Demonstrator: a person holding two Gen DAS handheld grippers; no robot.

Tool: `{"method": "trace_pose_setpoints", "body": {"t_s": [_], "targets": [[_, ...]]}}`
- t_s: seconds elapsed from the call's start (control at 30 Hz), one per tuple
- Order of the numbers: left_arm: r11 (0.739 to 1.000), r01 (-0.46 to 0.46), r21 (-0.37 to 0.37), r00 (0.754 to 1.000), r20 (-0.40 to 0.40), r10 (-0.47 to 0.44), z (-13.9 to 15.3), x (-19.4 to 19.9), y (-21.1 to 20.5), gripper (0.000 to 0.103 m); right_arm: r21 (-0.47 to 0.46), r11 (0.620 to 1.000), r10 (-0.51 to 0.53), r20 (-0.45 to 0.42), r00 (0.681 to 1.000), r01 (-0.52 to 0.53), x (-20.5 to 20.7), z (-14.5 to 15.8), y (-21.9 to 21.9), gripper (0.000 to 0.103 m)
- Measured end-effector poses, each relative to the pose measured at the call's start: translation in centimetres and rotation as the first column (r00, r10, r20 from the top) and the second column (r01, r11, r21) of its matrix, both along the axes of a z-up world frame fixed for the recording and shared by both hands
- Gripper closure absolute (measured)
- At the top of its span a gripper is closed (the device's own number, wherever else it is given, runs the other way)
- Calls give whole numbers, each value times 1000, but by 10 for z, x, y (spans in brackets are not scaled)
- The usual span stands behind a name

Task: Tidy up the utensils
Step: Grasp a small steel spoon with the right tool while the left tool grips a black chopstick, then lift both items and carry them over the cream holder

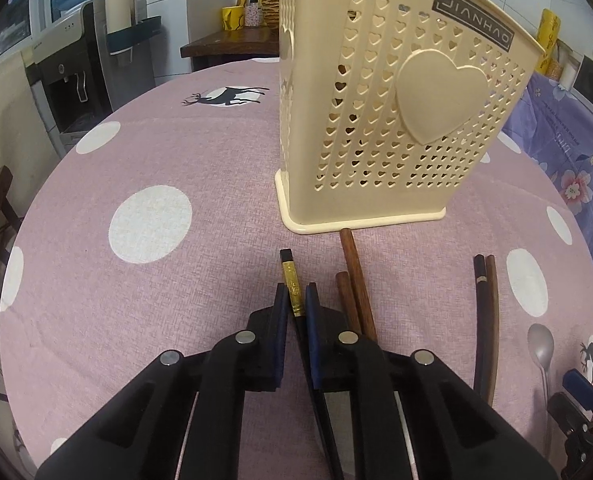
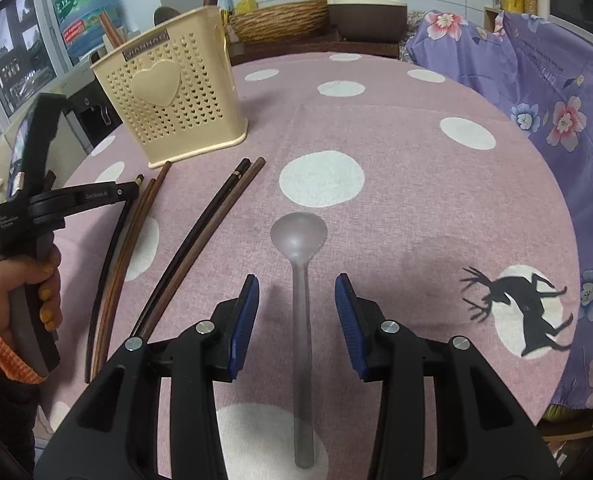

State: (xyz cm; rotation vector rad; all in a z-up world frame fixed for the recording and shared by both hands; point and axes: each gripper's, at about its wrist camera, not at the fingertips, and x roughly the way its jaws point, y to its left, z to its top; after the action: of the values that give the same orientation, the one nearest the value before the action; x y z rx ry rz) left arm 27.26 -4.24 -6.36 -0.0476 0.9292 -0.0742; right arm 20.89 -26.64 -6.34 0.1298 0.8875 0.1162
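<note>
Nearest the left camera, the left gripper (image 1: 296,300) had its jaws clamped on one black chopstick with a gold band (image 1: 291,285), which lay flat on the surface (image 1: 156,160). In the right view, the right gripper (image 2: 296,300) stood with jaws apart on either side of the handle of a grey spoon (image 2: 299,236), not touching it. Between the two tools lay two brown chopsticks (image 1: 354,276) just beside the gripped one, then a dark and a brown chopstick (image 2: 232,192) side by side: five loose chopsticks and one spoon in all. Beyond them stood one cream holder (image 1: 396,112) pierced with heart-shaped holes, with a few utensils already upright inside; their number could not be told. The clamped chopstick was held near one end, so on lifting it could pivot or slip from the jaws. Its brown neighbours were close enough to be dragged along. The spoon's thin, smooth handle could skid sideways if the jaws closed off-centre.
</note>
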Motion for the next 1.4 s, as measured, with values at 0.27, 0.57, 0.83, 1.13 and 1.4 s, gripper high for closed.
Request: {"method": "trace_pose_setpoints", "body": {"t_s": [0.27,0.57,0.83,1.13,1.4], "targets": [[1000,11,-9,1000,6,-11,0,-5,-2,95,-94,995,9,-57,998,-14,31,-5,12,55],[1000,10,-10,1000,2,-10,0,-3,-1,95,-151,988,4,-52,999,-12,47,-6,23,61],[1000,17,20,1000,15,-17,0,-4,-7,95,-81,996,21,-23,1000,-23,47,0,18,66],[995,40,-91,991,132,-28,45,-26,9,95,-3,999,53,167,985,-53,15,58,10,66],[986,88,-142,942,333,-36,120,-74,26,95,40,996,67,261,963,-80,-13,98,4,66]]}}
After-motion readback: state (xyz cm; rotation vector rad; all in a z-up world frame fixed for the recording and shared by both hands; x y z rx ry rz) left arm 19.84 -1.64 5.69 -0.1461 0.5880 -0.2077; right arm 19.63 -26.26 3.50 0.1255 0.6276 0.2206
